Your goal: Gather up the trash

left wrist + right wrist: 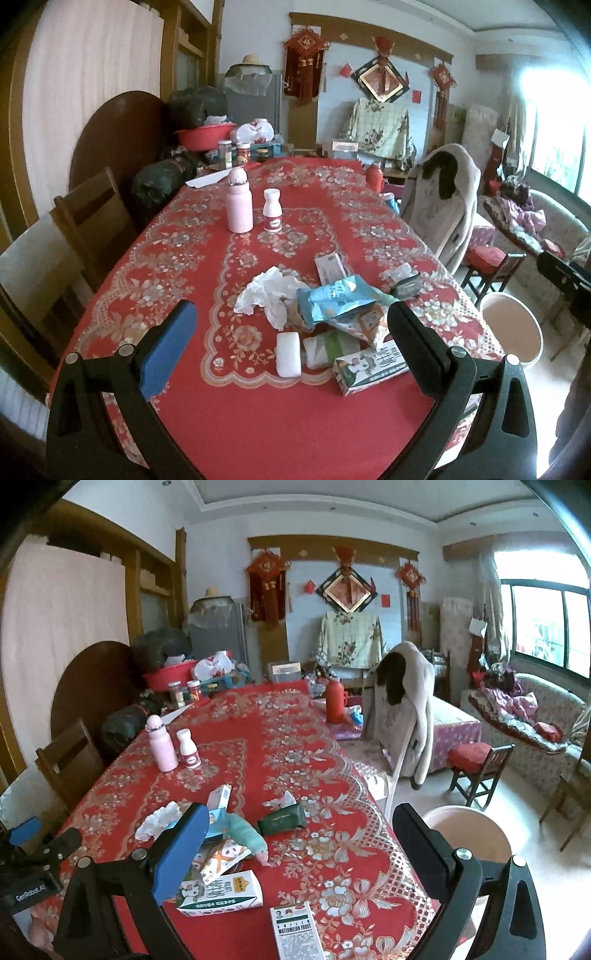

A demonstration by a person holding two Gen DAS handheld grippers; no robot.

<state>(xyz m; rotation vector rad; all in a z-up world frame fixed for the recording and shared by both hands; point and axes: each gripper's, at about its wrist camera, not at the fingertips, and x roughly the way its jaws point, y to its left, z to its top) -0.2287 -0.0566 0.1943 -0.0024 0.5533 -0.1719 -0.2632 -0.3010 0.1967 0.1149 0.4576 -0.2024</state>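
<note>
Trash lies heaped on the red tablecloth (258, 424) near the table's close end. From the left wrist, the left gripper (291, 339) hangs above the heap with its jaws spread wide and nothing between them. At about 12 o'clock from it sits a crumpled white tissue (267, 295), soft and nearly weightless; any pinch on a raised fold should lift it. At 1 o'clock lies a blue snack bag (332, 301), thin crinkly film that is probably slippery, so a bunched edge looks a safer hold than the flat face. A small white block (289, 353) lies just below the tissue, and a green-and-white carton (371, 367) at 4 o'clock looks stiff but light and likely crushable; gripping across its narrow sides seems best. A pale bucket (511, 328) stands on the floor off the table's edge at 3 o'clock, the likely bin.

From the right wrist, the right gripper (295, 849) is likewise wide open and empty, over the table's near corner. The carton (221, 893) lies at 8 o'clock, a flat printed box (295, 932) at 6 o'clock, a dark green pouch (282, 821) at 12 o'clock, the tissue (159, 819) at 10 o'clock, and the bucket (469, 834) at 3 o'clock.
</note>
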